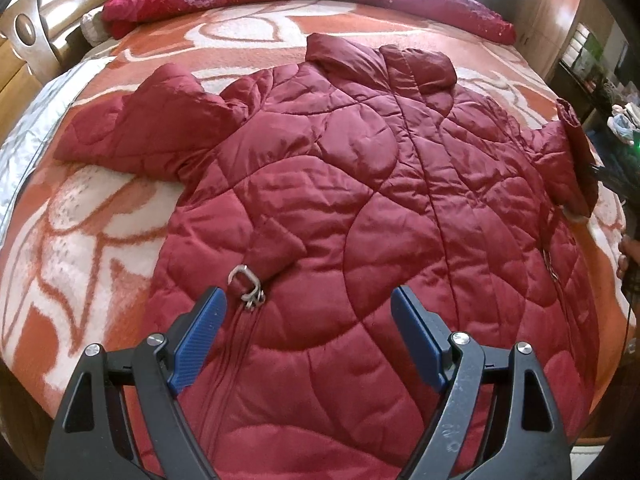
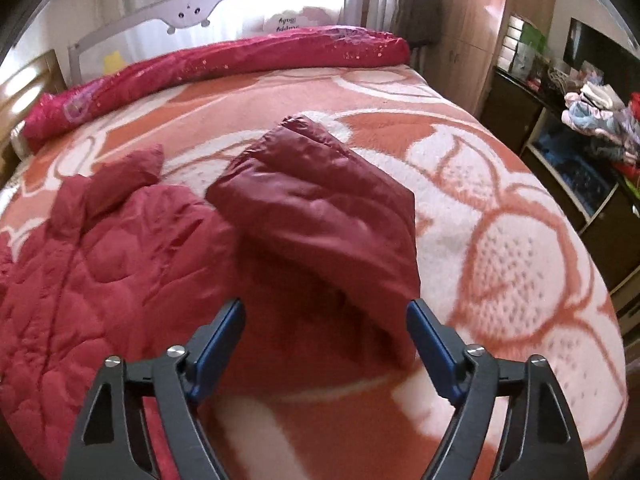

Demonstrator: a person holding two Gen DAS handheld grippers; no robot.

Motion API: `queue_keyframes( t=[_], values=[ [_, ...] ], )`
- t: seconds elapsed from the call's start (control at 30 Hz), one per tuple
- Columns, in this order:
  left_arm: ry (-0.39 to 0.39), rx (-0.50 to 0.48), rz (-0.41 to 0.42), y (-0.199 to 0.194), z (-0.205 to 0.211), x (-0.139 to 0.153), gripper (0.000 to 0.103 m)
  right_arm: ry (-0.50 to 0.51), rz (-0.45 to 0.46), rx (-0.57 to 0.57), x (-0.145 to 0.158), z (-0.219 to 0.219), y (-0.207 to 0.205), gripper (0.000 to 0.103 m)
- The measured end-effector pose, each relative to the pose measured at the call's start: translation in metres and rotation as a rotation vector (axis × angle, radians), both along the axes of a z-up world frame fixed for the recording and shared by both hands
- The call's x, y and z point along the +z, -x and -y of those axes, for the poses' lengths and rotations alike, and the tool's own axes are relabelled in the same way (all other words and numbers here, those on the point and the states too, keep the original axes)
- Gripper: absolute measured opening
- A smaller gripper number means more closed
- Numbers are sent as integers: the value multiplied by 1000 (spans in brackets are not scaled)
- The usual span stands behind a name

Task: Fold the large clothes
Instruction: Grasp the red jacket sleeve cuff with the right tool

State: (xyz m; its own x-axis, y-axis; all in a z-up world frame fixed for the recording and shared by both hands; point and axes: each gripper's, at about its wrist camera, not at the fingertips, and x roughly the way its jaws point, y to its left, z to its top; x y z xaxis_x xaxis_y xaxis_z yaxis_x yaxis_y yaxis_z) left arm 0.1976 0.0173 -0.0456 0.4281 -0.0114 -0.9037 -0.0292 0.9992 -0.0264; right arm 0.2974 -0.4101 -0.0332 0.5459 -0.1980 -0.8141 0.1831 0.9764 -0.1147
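Note:
A dark red quilted jacket (image 1: 360, 184) lies spread flat on the bed, collar at the far side, one sleeve out to the left (image 1: 132, 132) and one out to the right (image 1: 568, 160). A metal buckle (image 1: 246, 286) on a strap lies on its near left part. My left gripper (image 1: 308, 320) is open and empty, hovering over the jacket's lower hem. In the right wrist view the jacket body (image 2: 100, 256) lies at the left and its right sleeve (image 2: 320, 208) stretches away. My right gripper (image 2: 326, 328) is open and empty over the near end of that sleeve.
The bed carries an orange and white patterned blanket (image 2: 500, 264). A rolled crimson quilt (image 2: 224, 64) lies along its far edge. A wooden headboard (image 1: 44, 20) is at the left. A dark shelf unit with clothes (image 2: 592, 128) stands to the right of the bed.

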Motion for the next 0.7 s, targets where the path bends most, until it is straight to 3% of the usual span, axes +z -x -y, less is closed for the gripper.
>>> queue_keyframes(
  t=[0.1, 0.27, 0.37, 0.7],
  values=[
    [-4, 0, -4, -9, 1, -3, 85, 32, -5, -3, -8, 6, -15, 67],
    [-1, 0, -13, -21, 1, -8, 85, -15, 3, -27, -8, 18, -28, 26],
    [4, 1, -19, -26, 1, -11, 85, -79, 30, -7, 3, 15, -24, 16],
    [43, 9, -14, -27, -8, -12, 85, -260, 87, 198, 37, -62, -2, 12]
  ],
)
